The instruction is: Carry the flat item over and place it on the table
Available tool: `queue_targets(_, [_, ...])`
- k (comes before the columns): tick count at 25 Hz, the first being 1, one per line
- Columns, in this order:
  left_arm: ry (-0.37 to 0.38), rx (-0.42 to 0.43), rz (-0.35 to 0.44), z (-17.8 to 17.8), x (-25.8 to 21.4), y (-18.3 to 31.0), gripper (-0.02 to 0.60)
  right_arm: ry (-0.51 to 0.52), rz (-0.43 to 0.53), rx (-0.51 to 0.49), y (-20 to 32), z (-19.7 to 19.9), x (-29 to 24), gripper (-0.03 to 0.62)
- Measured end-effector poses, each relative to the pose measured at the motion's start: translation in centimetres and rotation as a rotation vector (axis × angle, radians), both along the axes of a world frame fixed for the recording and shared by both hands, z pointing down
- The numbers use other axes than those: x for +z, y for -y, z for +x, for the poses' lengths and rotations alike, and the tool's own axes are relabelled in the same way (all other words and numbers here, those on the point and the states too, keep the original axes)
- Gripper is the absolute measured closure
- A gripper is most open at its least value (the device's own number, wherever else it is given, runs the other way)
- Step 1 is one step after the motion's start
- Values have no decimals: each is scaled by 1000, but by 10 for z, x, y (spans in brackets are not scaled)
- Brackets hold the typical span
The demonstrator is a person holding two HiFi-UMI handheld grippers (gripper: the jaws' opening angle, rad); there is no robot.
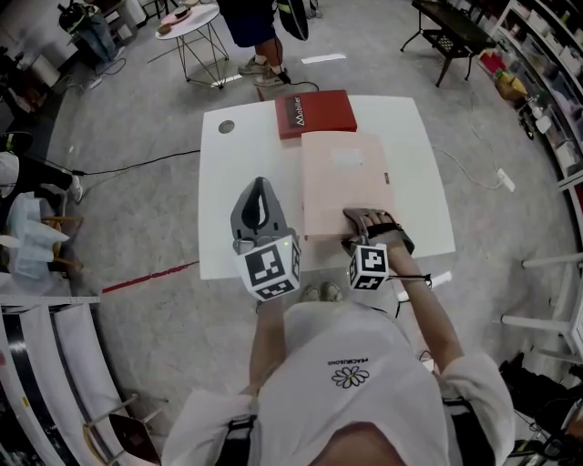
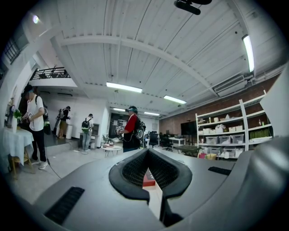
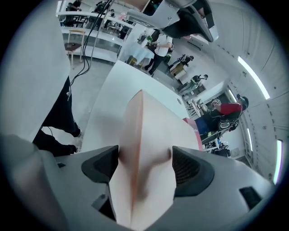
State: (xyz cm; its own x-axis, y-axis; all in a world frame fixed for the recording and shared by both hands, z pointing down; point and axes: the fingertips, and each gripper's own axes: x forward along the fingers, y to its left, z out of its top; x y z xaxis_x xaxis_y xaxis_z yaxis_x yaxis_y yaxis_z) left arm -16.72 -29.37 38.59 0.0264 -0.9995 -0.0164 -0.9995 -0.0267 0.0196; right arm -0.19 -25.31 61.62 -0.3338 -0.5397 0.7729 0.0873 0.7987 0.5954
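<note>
A flat pale pink folder (image 1: 346, 177) lies on the white table (image 1: 246, 164), its far edge against a red box (image 1: 315, 113). My right gripper (image 1: 364, 217) is at the folder's near edge. In the right gripper view the folder (image 3: 153, 135) runs between the widely spread jaws of this gripper (image 3: 144, 167), which have been opening, and the pads do not press on it. My left gripper (image 1: 261, 187) hovers over the table left of the folder, tilted upward. Seen in its own view, the left gripper (image 2: 148, 153) is shut with nothing in it, and the red box (image 2: 149, 181) shows behind.
A round grommet (image 1: 226, 126) sits in the table's far left corner. Beyond the table stand a person (image 1: 260, 55), a small round side table (image 1: 189, 20) and a black bench (image 1: 451, 27). Shelving (image 1: 537, 64) lines the right side, and cables cross the floor.
</note>
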Motion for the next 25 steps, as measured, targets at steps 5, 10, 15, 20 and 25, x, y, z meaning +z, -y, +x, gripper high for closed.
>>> queue_targets(5, [3,2,4,1,-2,1,566,24,7,5,-5,-3,1,264])
queue_targets(10, [6,9,6,5,-4,0,566,27,-11,19,-6,0,-1,264])
queue_targets(15, [8,13,12,9,-6,-2,566,22,-27,18,-17,7,1,264])
queue_targets(20, [10,20,20,13,-7,-2,566,55,-4,29,-21,12,-16,264])
queue_targets(25, [17,30,32,22,-12,0,566,76,78,11,-7,11,-53,264])
